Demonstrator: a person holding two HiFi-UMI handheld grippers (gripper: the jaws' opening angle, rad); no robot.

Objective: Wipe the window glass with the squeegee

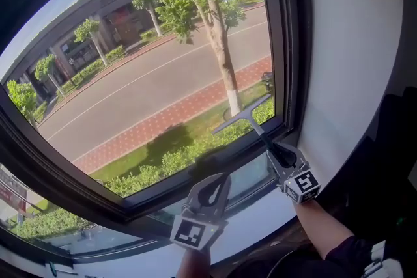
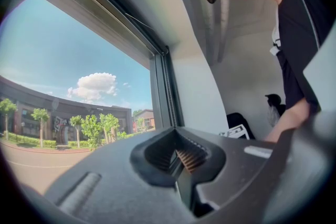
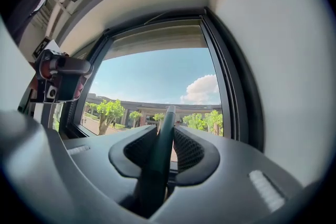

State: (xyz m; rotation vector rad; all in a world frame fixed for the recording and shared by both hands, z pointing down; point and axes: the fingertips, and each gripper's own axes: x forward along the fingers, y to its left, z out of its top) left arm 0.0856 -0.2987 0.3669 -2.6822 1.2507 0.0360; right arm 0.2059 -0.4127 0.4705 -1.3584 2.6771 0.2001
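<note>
The window glass (image 1: 150, 68) fills most of what I can see, a big dark-framed pane looking out on a road, trees and a hedge, with a white wall (image 1: 352, 42) to its right and a pale sill (image 1: 260, 224) below. The squeegee (image 1: 242, 114) is low in the pane's right corner, its blade slanted and seemingly laid on the glass, though I can't be sure it presses flat. Its dark handle runs down into the right gripper (image 1: 279, 153), which is clamped narrow around it; the right gripper view shows the handle (image 3: 159, 165) wedged between the two pads. The left gripper (image 1: 220, 180) hangs over the sill well left of the squeegee, jaws drawn together on nothing. I'd say a wiping stroke is in hand, near the bottom edge. The next move calls for keeping the blade square to the glass and pulling it steadily across with even pressure. No container shows anywhere.
</note>
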